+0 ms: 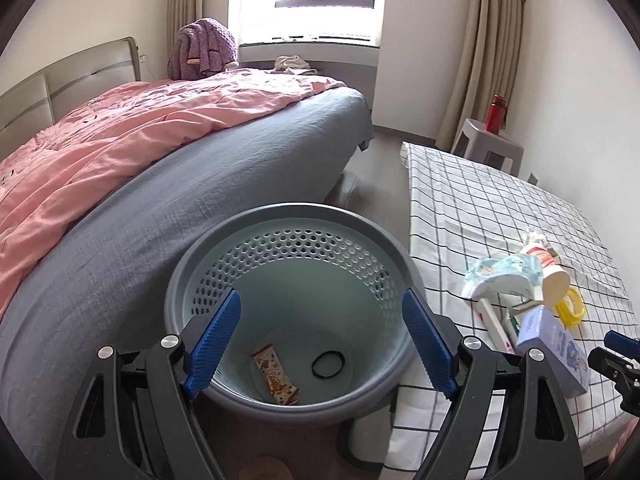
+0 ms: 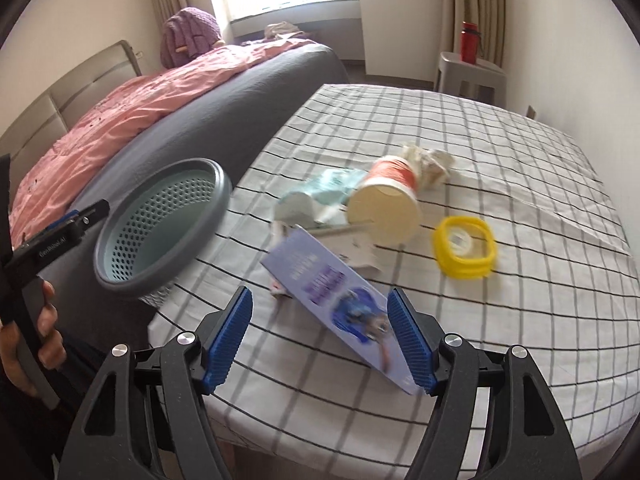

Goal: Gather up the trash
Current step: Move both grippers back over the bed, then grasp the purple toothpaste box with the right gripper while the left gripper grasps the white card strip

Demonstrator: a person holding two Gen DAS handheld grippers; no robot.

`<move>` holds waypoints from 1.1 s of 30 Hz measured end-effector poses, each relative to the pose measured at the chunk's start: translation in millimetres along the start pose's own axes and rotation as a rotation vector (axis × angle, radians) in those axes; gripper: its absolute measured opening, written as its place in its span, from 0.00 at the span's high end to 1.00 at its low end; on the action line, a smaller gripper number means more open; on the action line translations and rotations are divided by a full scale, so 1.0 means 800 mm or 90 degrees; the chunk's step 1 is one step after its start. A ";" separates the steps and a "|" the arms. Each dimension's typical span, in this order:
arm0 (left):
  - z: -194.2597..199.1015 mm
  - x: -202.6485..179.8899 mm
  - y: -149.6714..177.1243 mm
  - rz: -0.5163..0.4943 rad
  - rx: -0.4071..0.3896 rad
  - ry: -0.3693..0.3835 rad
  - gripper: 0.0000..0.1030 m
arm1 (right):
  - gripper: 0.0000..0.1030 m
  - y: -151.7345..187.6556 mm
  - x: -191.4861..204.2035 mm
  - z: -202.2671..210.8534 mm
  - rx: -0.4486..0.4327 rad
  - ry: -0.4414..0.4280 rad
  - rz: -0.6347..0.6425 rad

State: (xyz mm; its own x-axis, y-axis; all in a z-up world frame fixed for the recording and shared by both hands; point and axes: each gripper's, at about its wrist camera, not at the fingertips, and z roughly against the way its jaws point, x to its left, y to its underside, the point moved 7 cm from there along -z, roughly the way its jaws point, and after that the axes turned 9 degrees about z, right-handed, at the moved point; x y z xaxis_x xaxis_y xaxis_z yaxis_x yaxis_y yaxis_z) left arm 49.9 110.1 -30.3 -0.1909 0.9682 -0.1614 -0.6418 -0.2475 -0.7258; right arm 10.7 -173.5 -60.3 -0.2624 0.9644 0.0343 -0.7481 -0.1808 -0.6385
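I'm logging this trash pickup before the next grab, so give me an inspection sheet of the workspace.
Surface: table under a checked cloth, beside the bed.
Job's things: bin holds a snack wrapper and a hair tie. On the table: purple box, paper cup, wipes pack, crumpled paper, yellow tape ring.
Clutter: nothing seen.
Grippers: left gripper open over the bin; right gripper open, the purple box between its fingers, unpinched.
Cables: nothing seen.
Surroundings: window, curtains, red bottle on a stool.
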 end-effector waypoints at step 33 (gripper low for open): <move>-0.016 -0.038 0.028 -0.021 0.021 0.006 0.23 | 0.33 0.030 -0.005 -0.094 0.104 0.021 0.210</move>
State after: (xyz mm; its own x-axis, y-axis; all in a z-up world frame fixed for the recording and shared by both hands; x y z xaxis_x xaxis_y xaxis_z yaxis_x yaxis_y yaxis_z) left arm 50.6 75.7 -50.5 -0.1618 0.9762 -0.1443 -0.6714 -0.2161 -0.7089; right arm 40.0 -167.2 -133.7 -0.4871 0.8546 -0.1798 -0.7148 -0.5085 -0.4802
